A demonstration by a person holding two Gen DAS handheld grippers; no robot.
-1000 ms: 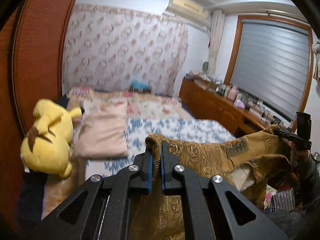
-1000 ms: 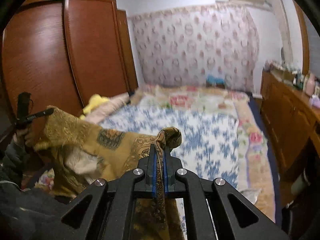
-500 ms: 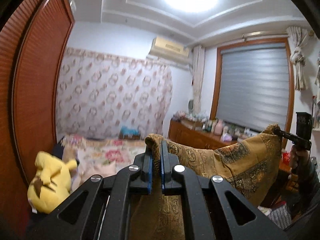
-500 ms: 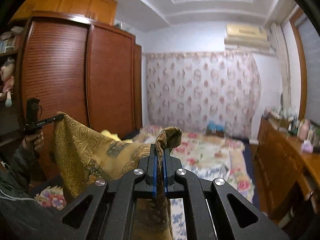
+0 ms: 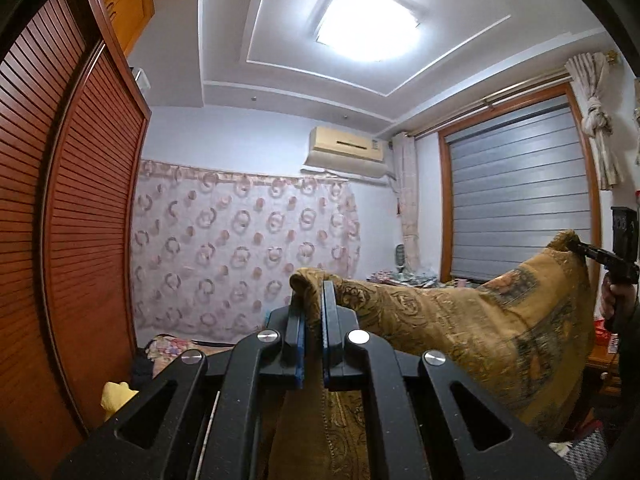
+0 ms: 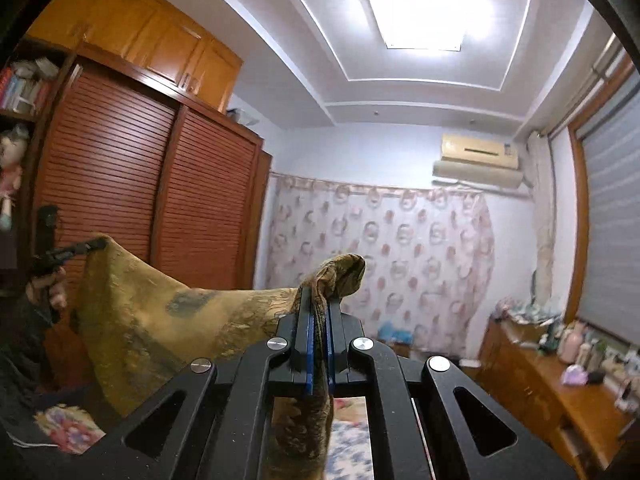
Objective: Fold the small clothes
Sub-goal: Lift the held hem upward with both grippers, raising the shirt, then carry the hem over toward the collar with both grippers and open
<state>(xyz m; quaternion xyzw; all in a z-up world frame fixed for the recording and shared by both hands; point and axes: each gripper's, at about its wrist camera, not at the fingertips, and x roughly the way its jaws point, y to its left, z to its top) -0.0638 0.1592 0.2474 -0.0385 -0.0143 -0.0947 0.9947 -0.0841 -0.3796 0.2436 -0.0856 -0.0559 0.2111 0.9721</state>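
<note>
The left claw (image 5: 314, 308) is closed on one top corner of the gold patterned garment (image 5: 472, 340), with the cloth pinched between its blue pads. The right claw (image 6: 318, 312) is likewise closed on the opposite top corner, a tuft of fabric standing above its tips. The garment hangs in the air between the two claws, well above the bed (image 6: 348, 440), with its top edge sagging in a shallow curve and its body draping below.

The step in hand appears to be lifting and spreading the garment ahead of the first fold. To do it well:

- Keep both claws fully clamped; a slack pinch may let a corner slip.
- Hold both claws at equal height above the bed so the top edge runs level.
- Draw the claws apart until the sag is gone, without straining the cloth.
- Let the lower hem hang clear of the bed before laying the garment down flat.
</note>
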